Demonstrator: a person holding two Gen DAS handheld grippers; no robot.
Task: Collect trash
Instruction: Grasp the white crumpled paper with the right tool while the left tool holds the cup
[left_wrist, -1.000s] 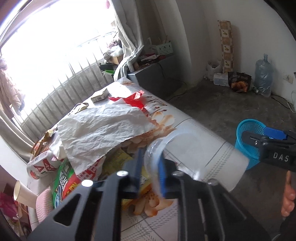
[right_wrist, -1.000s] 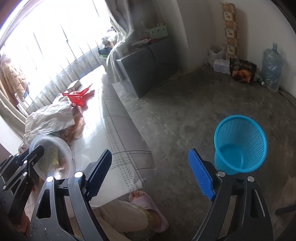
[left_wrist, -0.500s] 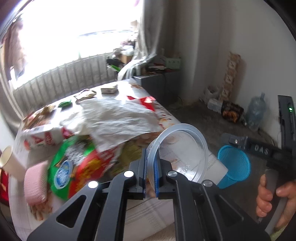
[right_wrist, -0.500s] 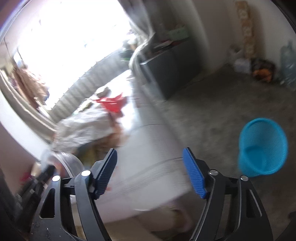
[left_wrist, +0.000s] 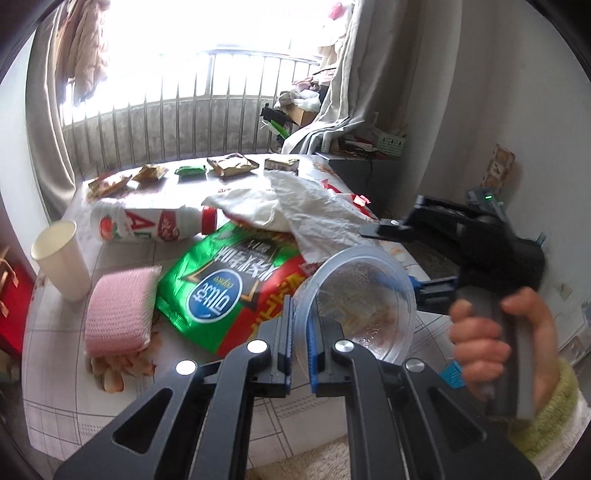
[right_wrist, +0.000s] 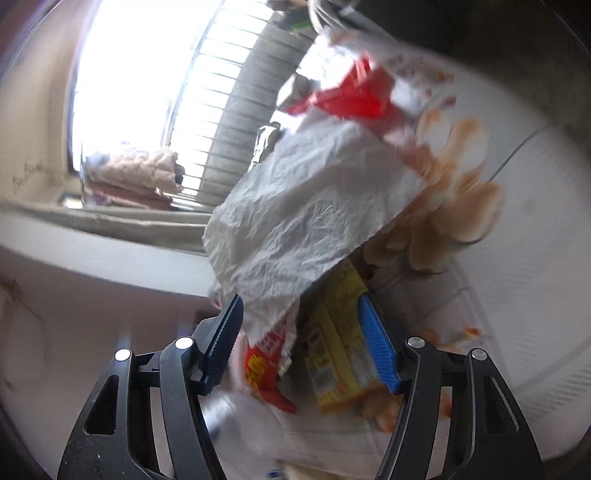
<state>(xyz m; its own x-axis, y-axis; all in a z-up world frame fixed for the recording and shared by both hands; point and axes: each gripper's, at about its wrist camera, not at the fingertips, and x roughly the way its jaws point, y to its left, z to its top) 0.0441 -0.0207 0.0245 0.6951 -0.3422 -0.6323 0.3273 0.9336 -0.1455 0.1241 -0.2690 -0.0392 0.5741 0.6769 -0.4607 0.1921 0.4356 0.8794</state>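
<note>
My left gripper is shut on the rim of a clear plastic bowl and holds it above the table's near right part. My right gripper is open, its jaws wide apart around the edge of the trash pile: a crumpled white paper lies over a yellow packet and a red wrapper. In the left wrist view the right gripper's body is held by a hand at the right. The white paper partly covers a green and red snack bag.
On the table lie a pink sponge, a white paper cup, a white bottle with a red cap on its side and several small packets at the far edge. Window bars and curtains stand behind.
Both grippers have swung left from the floor and blue basket toward the table. The right gripper now reaches over the trash pile. The left gripper still holds the bowl.
</note>
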